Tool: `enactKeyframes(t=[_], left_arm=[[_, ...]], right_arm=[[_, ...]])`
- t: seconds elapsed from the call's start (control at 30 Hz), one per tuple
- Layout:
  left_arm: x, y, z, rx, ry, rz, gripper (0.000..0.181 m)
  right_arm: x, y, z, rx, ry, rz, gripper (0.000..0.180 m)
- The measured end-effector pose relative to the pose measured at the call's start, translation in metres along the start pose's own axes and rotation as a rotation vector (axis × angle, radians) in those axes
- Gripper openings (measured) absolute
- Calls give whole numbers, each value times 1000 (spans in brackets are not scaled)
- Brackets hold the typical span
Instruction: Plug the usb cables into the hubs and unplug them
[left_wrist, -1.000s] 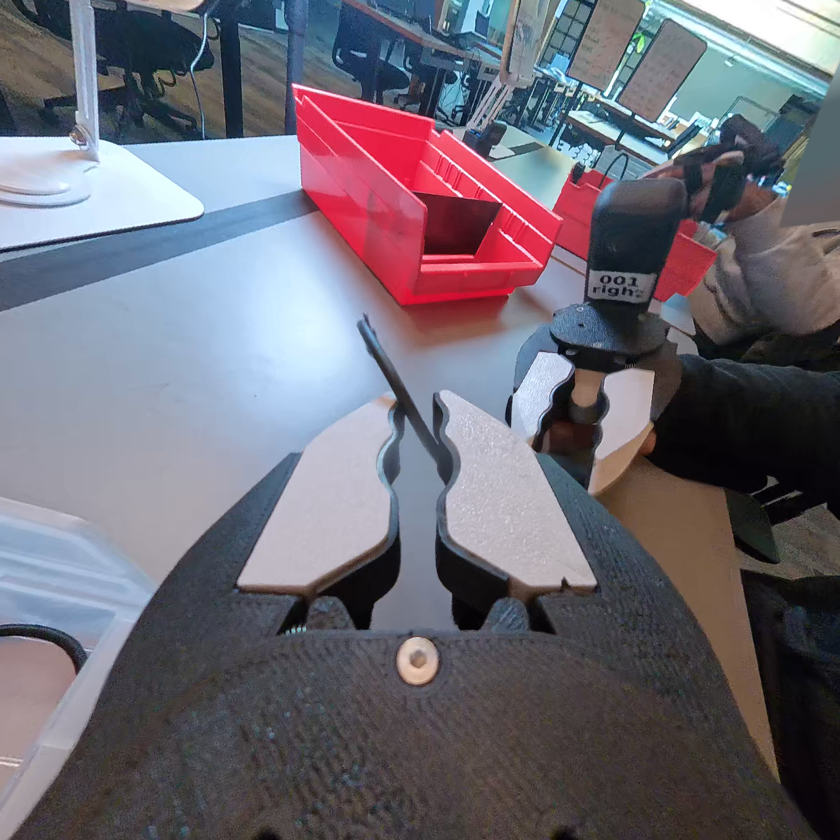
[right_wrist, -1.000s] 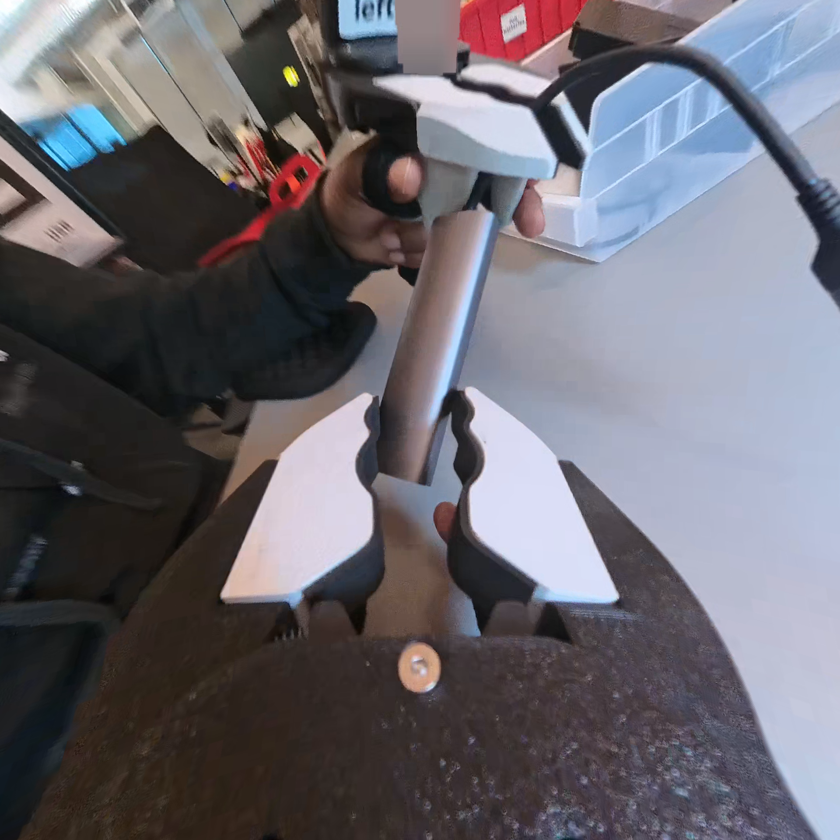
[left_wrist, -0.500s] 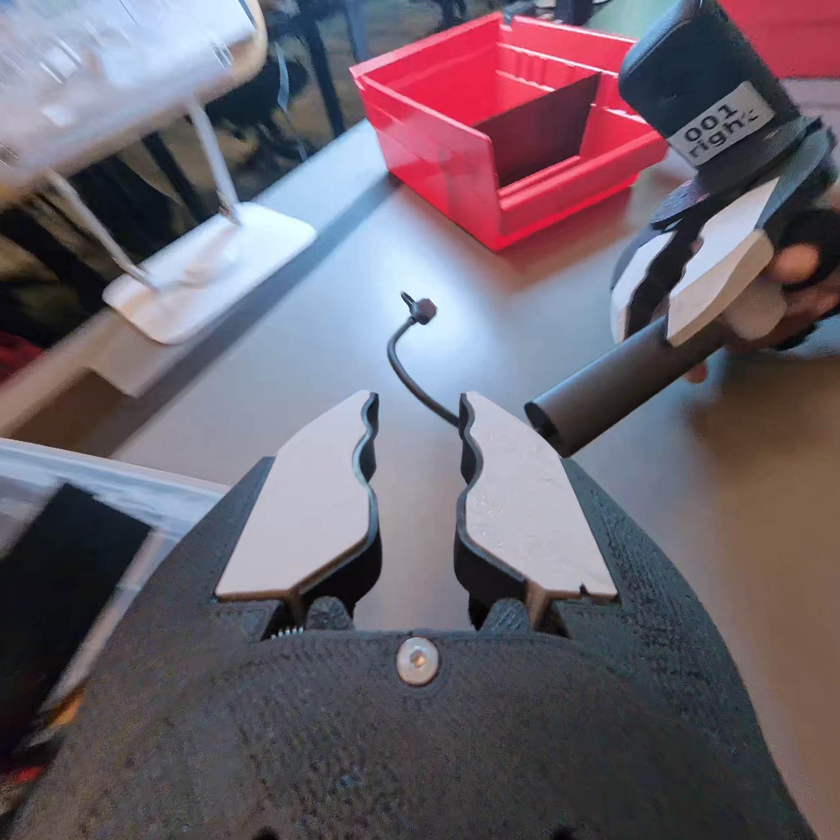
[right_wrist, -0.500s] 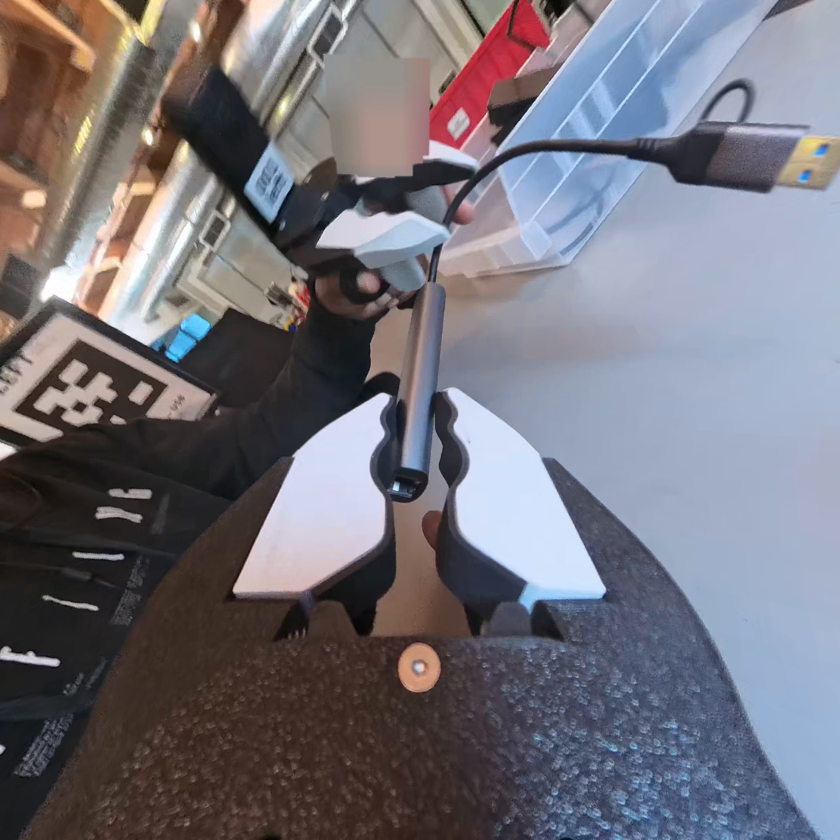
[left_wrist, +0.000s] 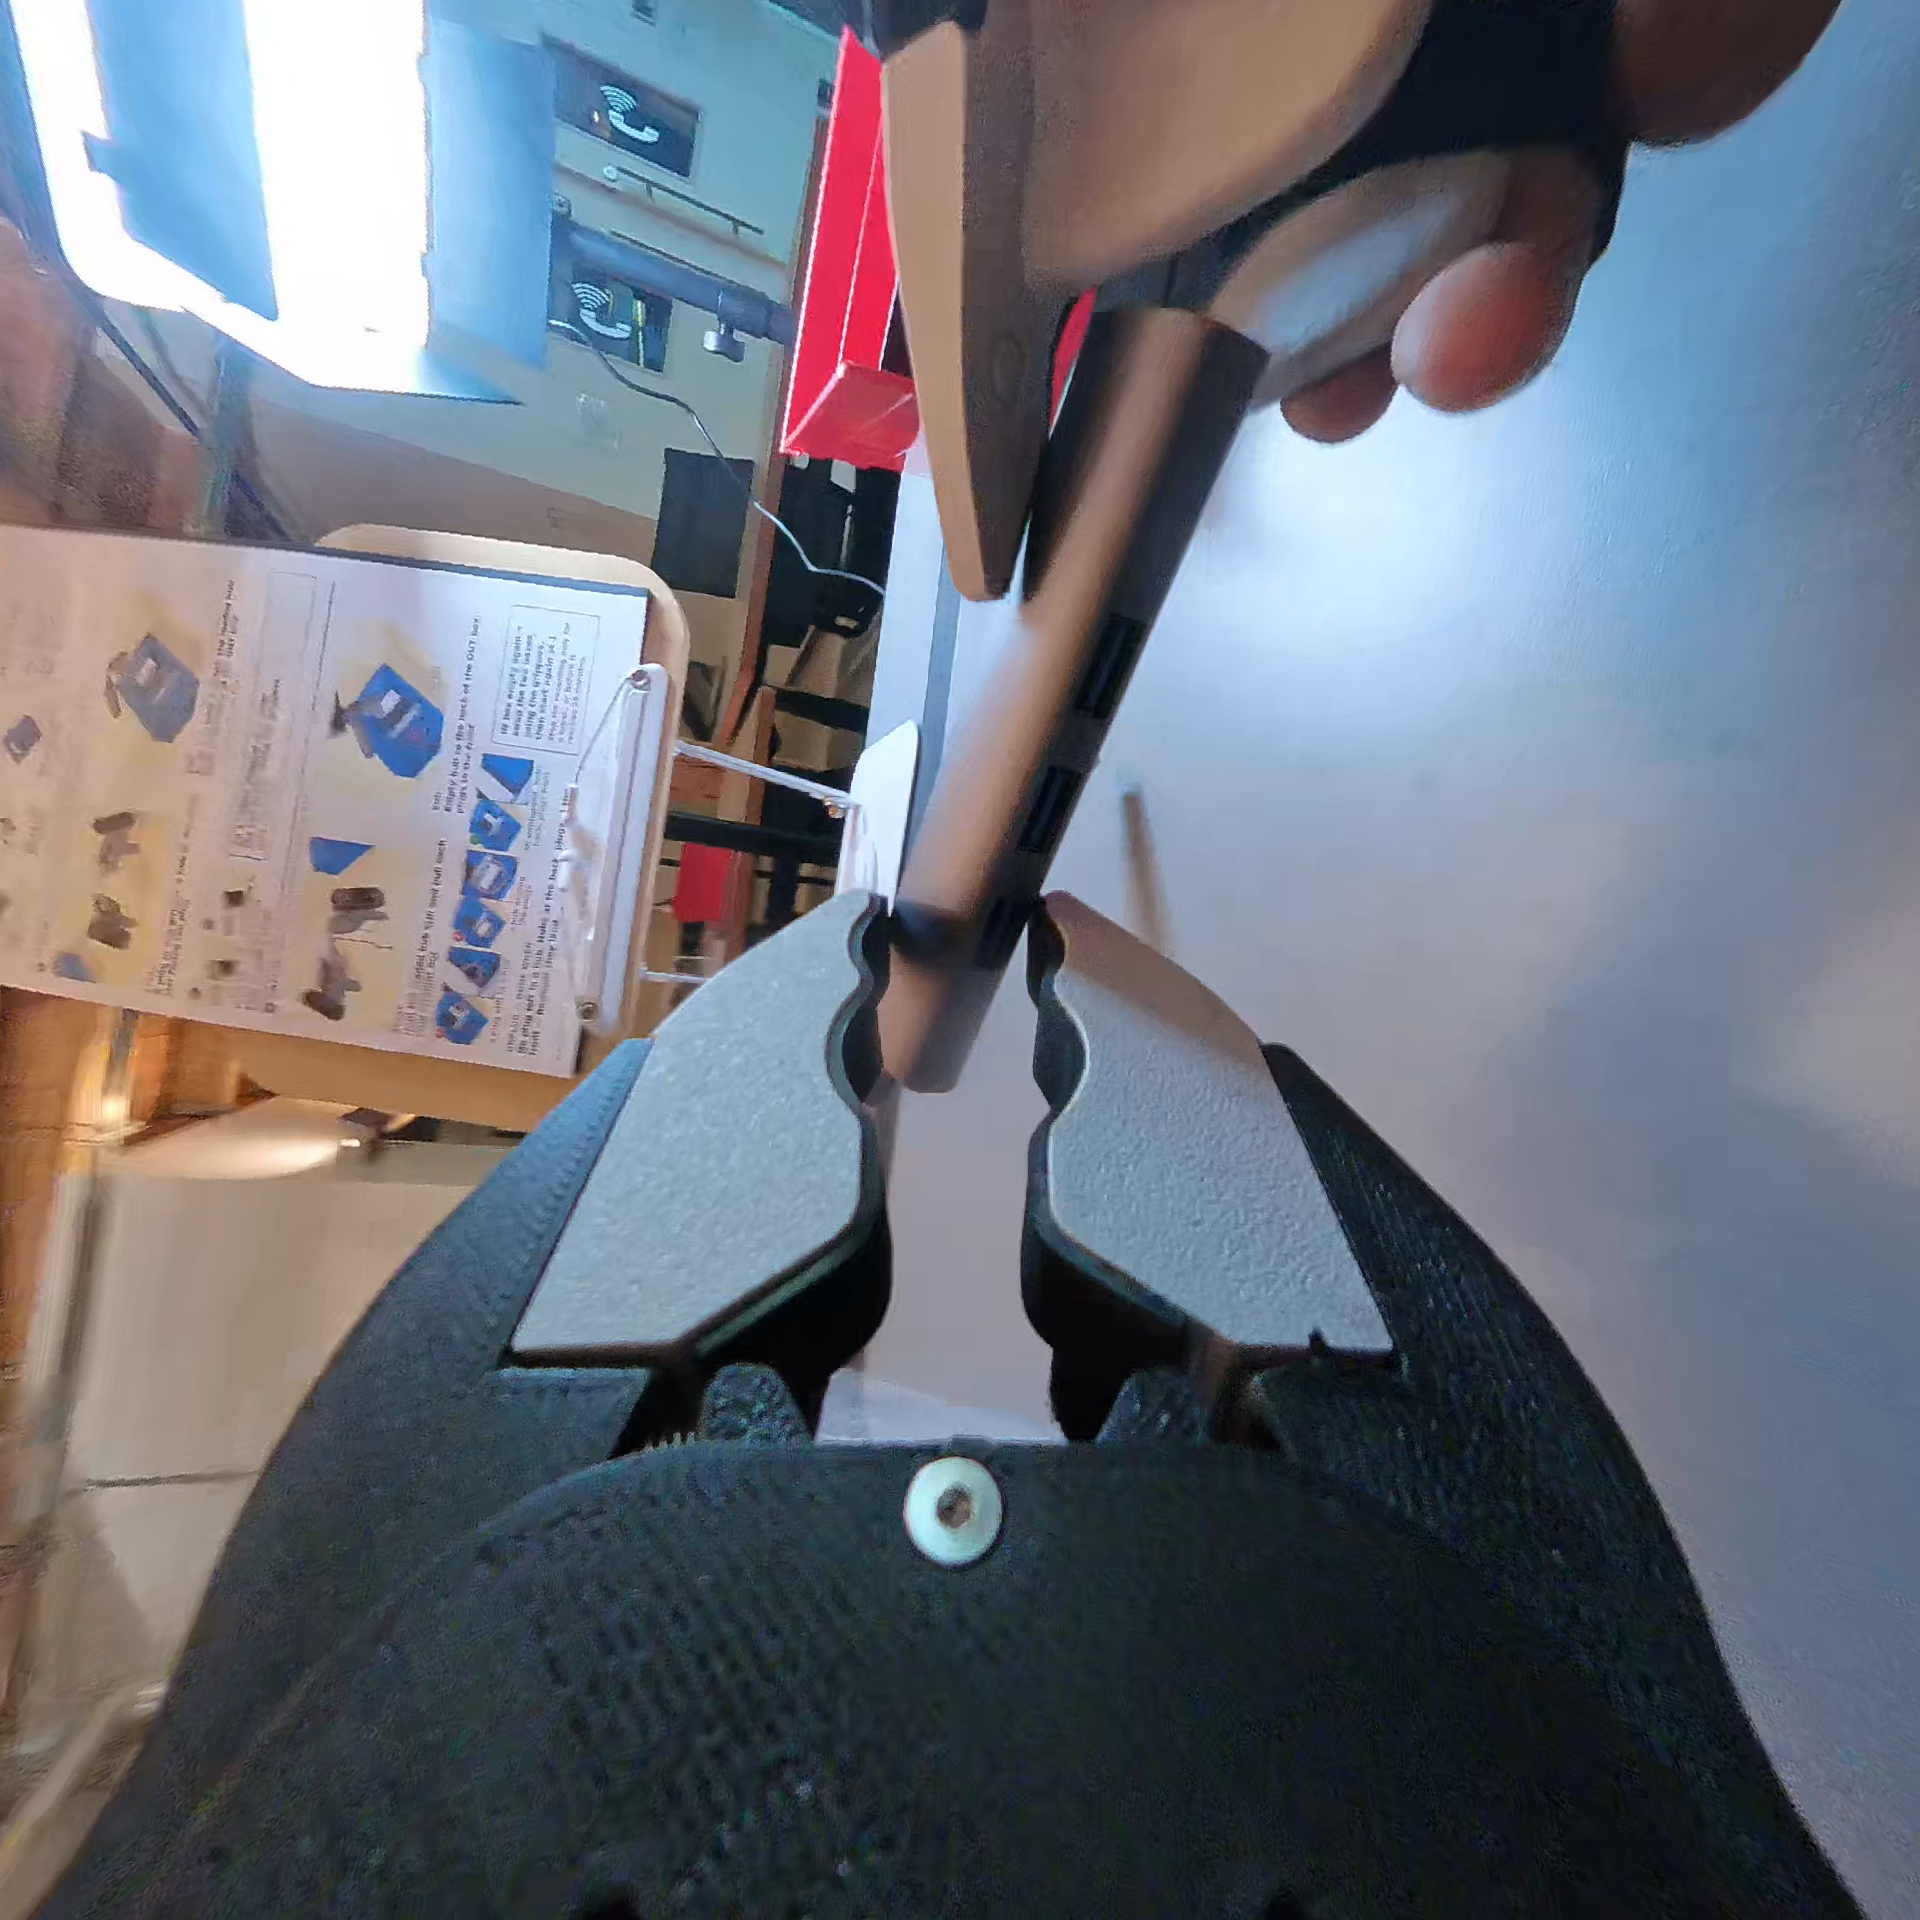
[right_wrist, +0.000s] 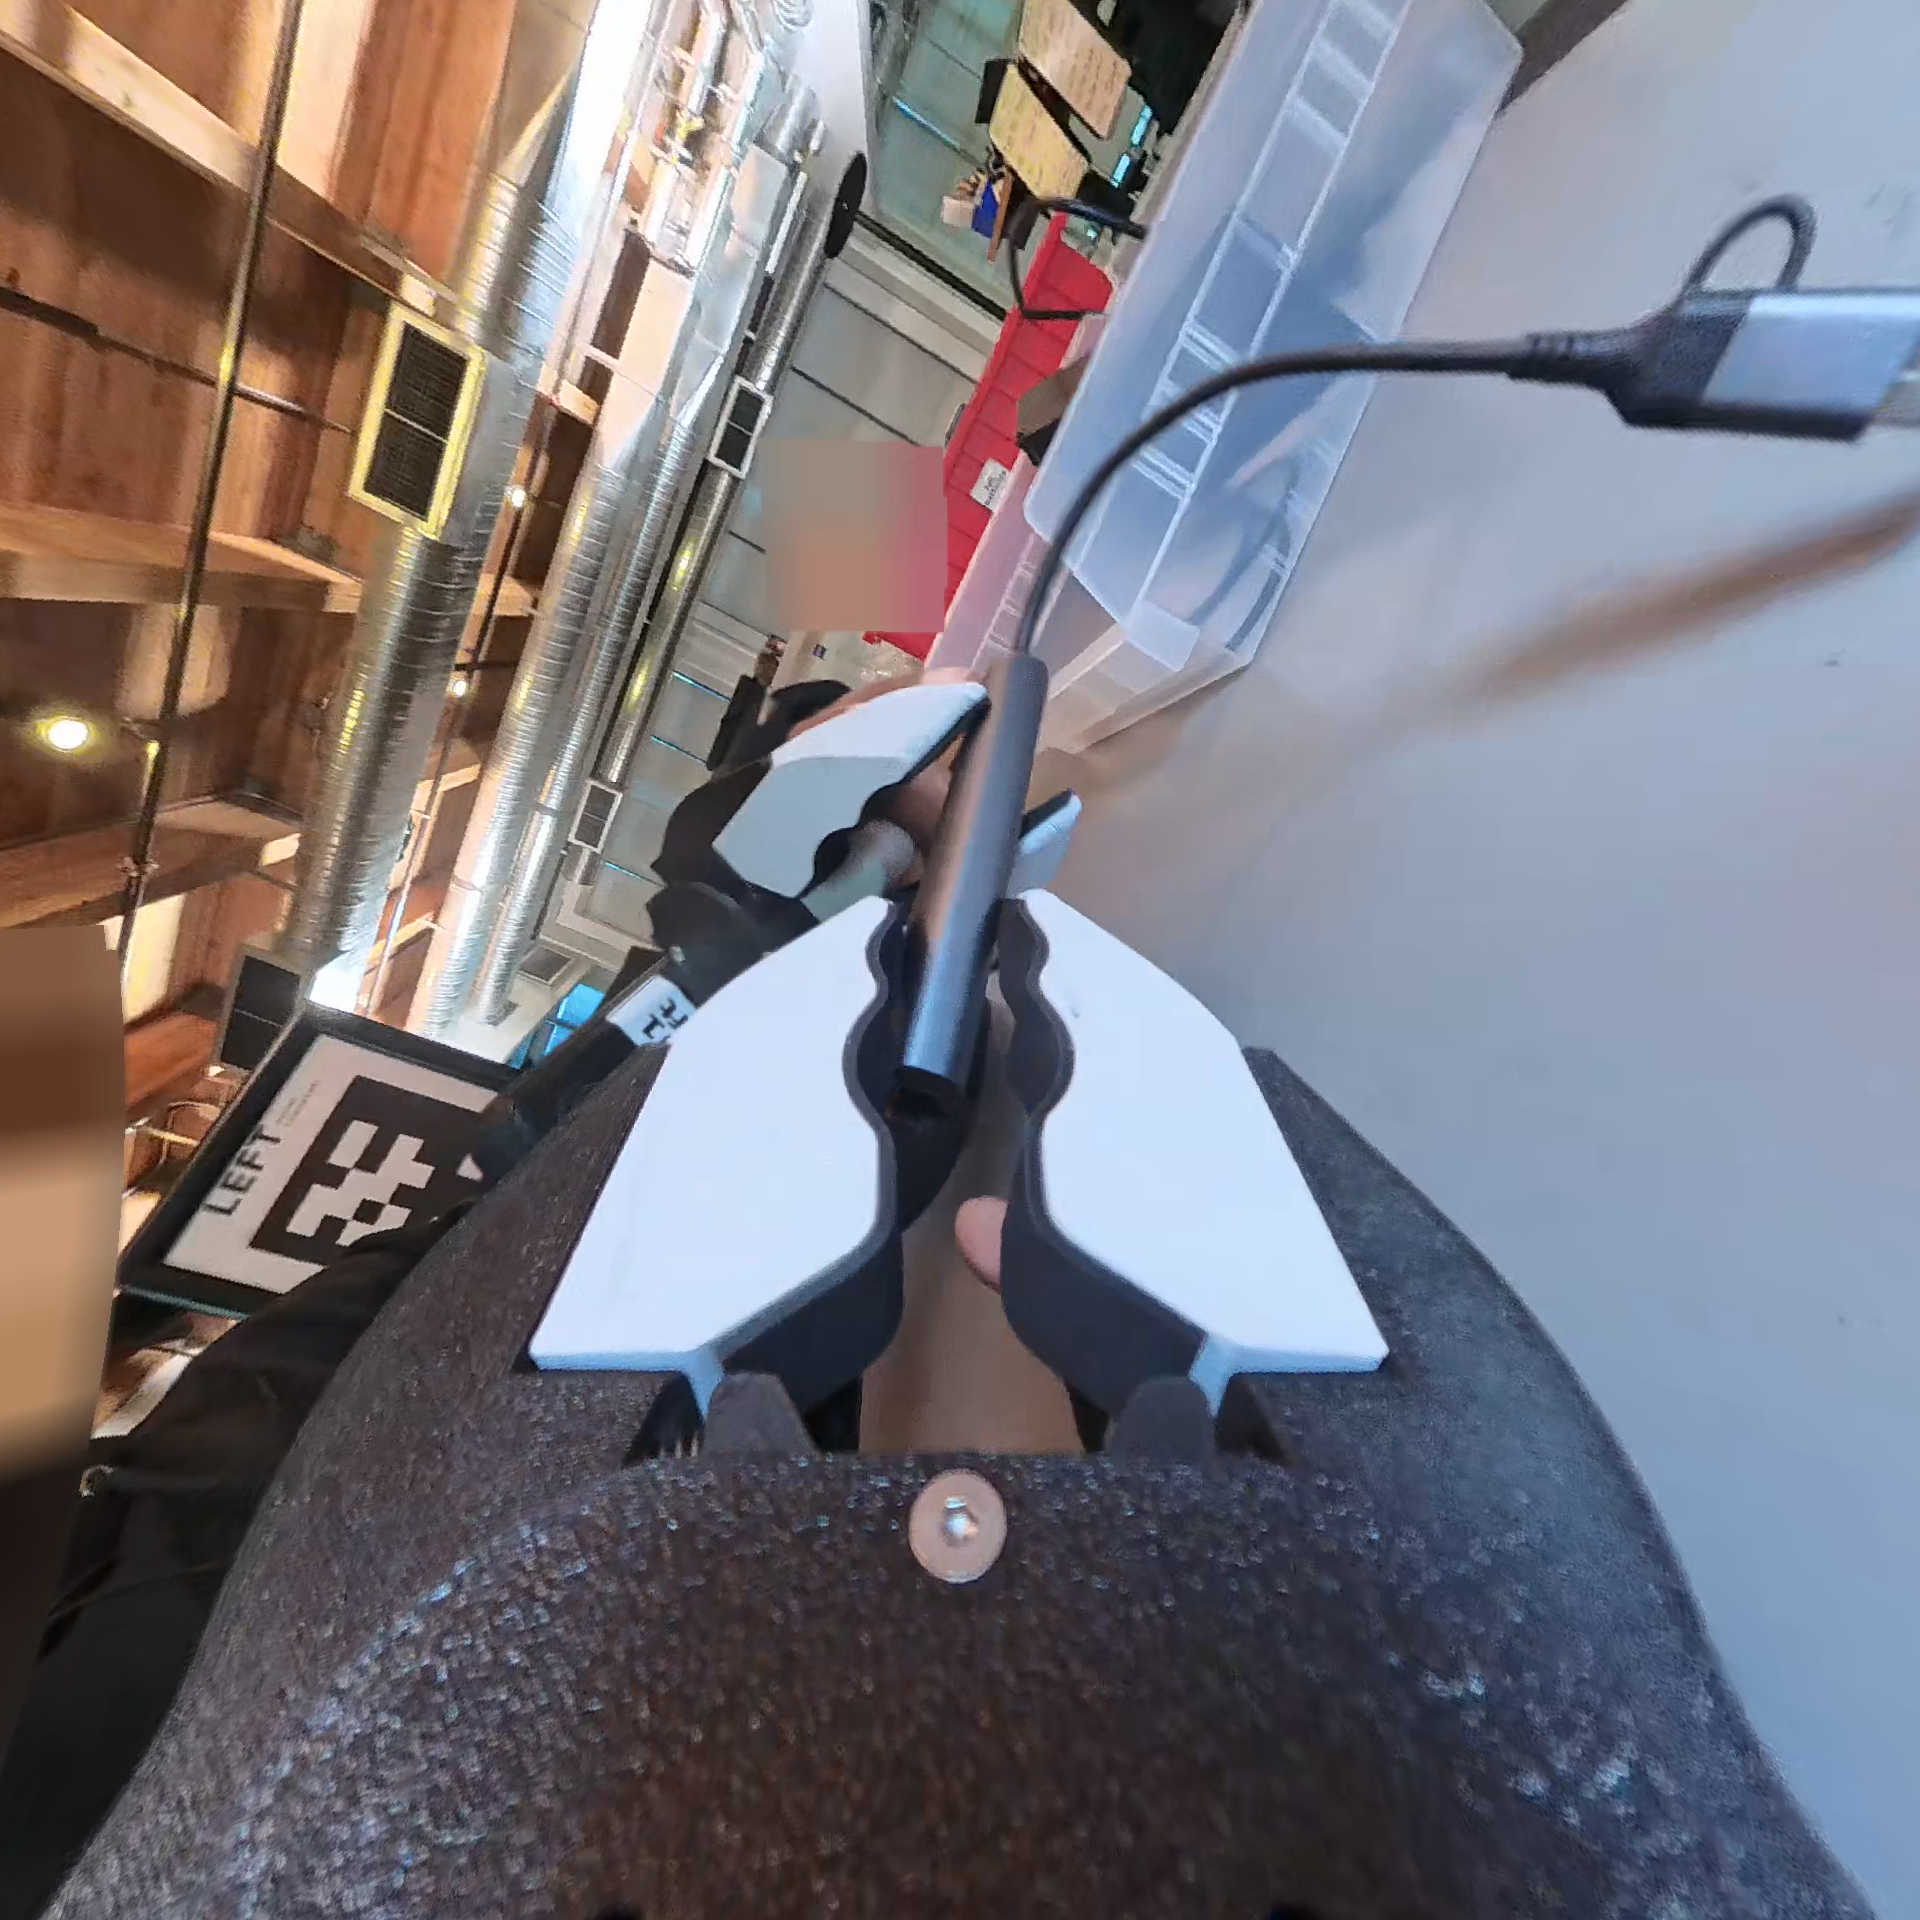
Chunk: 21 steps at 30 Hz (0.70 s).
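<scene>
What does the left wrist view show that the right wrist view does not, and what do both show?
Only the left wrist view shows the row of dark ports along the grey metal stick-shaped hub and a white illustrated sheet on a stand. Only the right wrist view shows the hub's thin black cable, its silver plug and the clear plastic bin. Both show the hub between both grippers: left gripper, right gripper.

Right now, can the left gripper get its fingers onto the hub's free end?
Probably yes: the hub, held by the right gripper, already pokes between the left gripper fingers, which stand open with nothing between.
</scene>
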<state>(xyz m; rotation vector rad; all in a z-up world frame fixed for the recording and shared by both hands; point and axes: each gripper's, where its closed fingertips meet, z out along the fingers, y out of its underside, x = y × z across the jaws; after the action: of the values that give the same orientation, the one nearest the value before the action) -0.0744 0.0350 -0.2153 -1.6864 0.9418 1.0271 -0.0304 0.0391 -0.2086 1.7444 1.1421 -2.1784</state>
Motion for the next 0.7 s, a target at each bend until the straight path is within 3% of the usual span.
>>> enactKeyframes(t=[0.1, 0.17, 0.23, 0.37, 0.53, 0.7], left_arm=[[1, -8, -5, 65, 95, -215, 20], [0, -15, -10, 158, 191, -434, 17], [-7, -19, -15, 247, 274, -647, 17], [-13, -33, -31, 436, 450, -868, 16], [8, -60, -45, 540, 642, -877, 16], [30, -64, -45, 502, 731, -817, 18]], right_arm=[[-21, -12, -6, 24, -89, -138, 26], [-41, -18, -14, 17, -146, -317, 44], [-56, -15, -21, -20, -169, -519, 50], [-37, -5, -21, -111, 96, -995, 51], [-35, 29, 2, -235, 166, -1282, 44], [-24, 46, 3, -355, 204, -1383, 25]])
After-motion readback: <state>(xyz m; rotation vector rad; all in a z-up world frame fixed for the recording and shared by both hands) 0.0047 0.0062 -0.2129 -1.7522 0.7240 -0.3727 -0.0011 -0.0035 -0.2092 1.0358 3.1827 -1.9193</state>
